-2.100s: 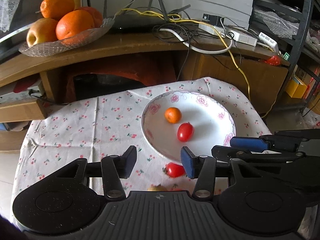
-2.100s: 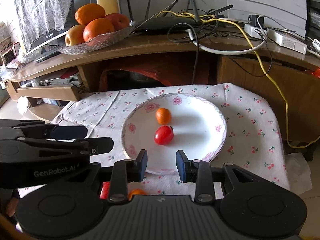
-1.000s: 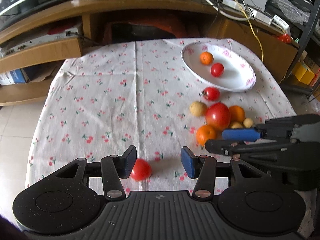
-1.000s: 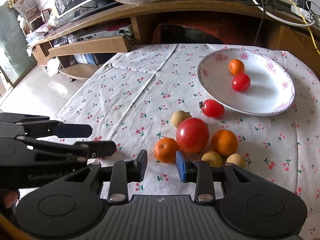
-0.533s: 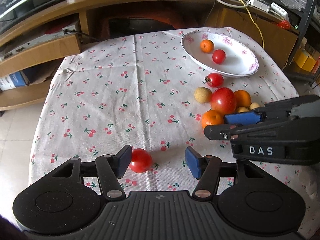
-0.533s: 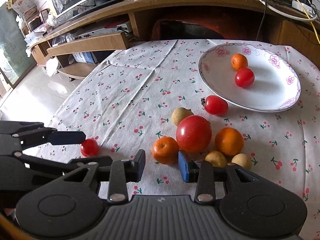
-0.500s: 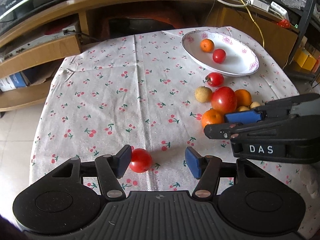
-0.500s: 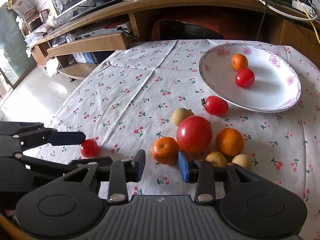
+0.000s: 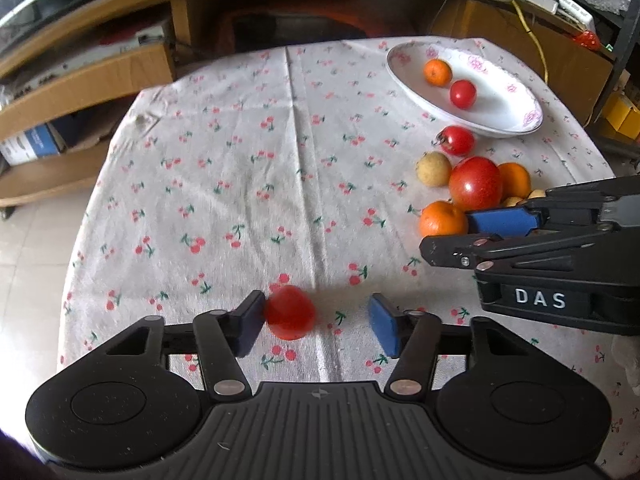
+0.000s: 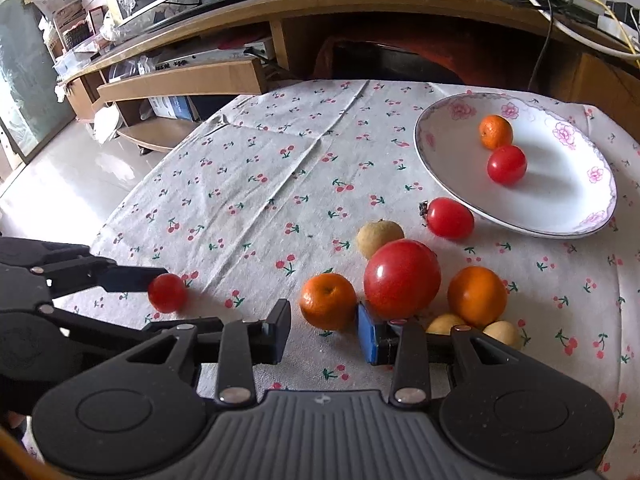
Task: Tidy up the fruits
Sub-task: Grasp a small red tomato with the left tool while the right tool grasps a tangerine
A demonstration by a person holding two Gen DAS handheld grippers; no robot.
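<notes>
Red cherry tomato [image 9: 289,317] against wide-open left hand-held gripper [image 9: 316,320], ungripped

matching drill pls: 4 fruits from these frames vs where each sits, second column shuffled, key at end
Things:
1. small orange
2. lone cherry tomato
3. big red tomato
4. stemmed cherry tomato

Places:
A. on the cloth just outside the plate rim
B. between the open fingers of the left hand-held gripper
C. in the plate
D. middle of the loose pile

Pairs: 1-C, 2-B, 3-D, 4-A
</notes>
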